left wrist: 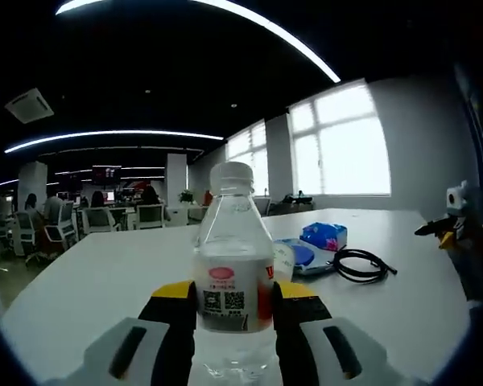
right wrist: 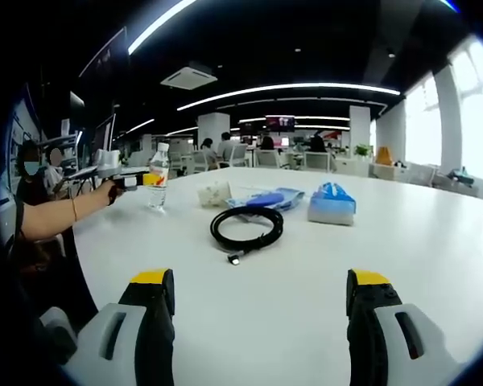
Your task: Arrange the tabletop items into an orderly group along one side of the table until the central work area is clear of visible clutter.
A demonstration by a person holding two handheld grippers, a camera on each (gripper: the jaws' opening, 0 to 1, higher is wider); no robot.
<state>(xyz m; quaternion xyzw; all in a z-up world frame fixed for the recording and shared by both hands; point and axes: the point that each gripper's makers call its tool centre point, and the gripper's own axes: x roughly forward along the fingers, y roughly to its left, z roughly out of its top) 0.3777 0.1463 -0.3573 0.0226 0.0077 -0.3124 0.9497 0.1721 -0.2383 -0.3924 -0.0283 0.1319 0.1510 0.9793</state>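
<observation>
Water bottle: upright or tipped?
Upright. The water bottle stands on the table, white cap on top, gripped by the left claw.

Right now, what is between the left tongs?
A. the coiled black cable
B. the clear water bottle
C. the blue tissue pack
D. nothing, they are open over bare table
B: in the left gripper view the bottle stands upright between the yellow-tipped left tongs, which press against both its sides, while the cable and tissue pack lie farther off on the table.
</observation>
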